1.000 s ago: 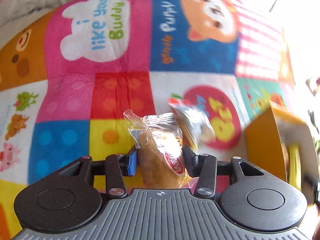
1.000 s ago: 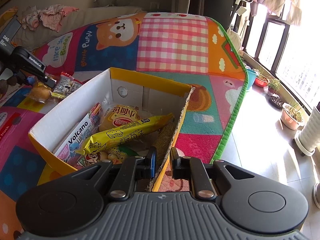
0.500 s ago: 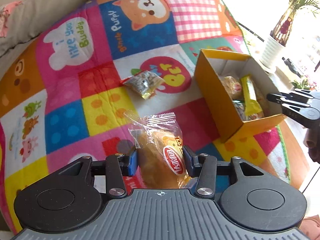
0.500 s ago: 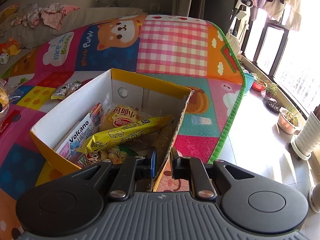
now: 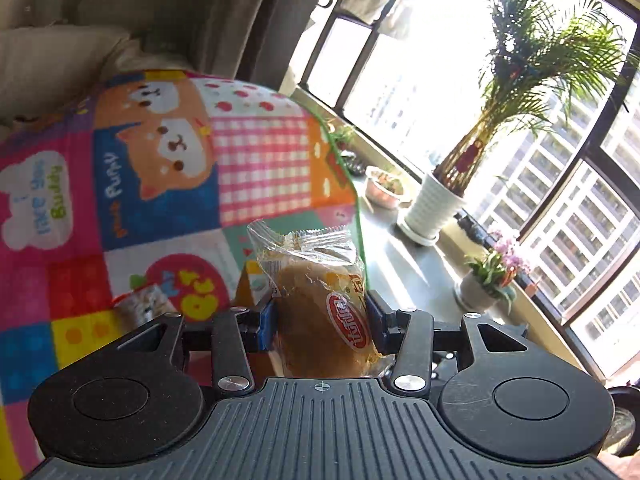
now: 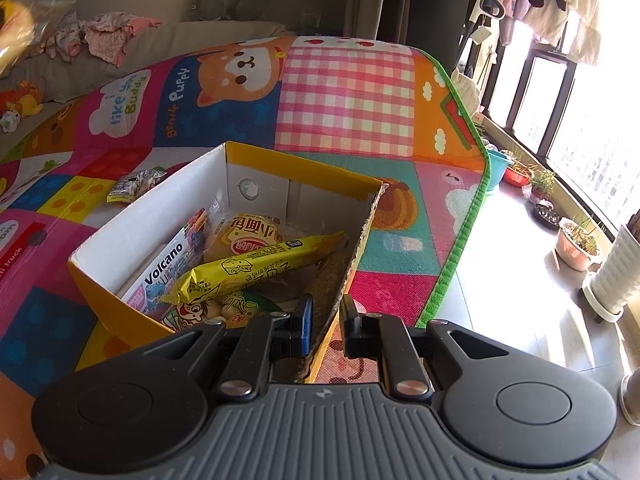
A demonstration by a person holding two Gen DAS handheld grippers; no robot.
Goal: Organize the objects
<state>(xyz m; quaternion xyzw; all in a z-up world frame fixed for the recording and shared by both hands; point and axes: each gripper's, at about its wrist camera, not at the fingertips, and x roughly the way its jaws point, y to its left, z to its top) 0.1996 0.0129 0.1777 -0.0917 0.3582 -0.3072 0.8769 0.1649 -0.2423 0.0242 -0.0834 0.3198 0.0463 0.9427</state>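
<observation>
My left gripper (image 5: pixel 322 322) is shut on a wrapped bread bun (image 5: pixel 320 300) in clear plastic with a red oval label, lifted high above the play mat. A blurred edge of that bun (image 6: pixel 14 32) shows at the top left of the right wrist view. My right gripper (image 6: pixel 325 322) is shut on the near right wall of the yellow cardboard box (image 6: pixel 256 156). Inside the box lie a long yellow snack bar (image 6: pixel 256 266), a Volcano pack (image 6: pixel 164 260) and a bun packet (image 6: pixel 248 232). One small snack packet (image 6: pixel 136 184) still lies on the mat left of the box; it is also in the left wrist view (image 5: pixel 142 308).
The colourful play mat (image 6: pixel 344 92) covers the floor, its green edge at the right. Beyond it are bare floor tiles, potted plants (image 5: pixel 436 208) and tall windows. A grey sofa with clothes (image 6: pixel 100 36) runs along the back.
My left gripper has risen and swung right with the bun, from just over the mat to high above it, now facing the windows. The right gripper and the box have not moved.
</observation>
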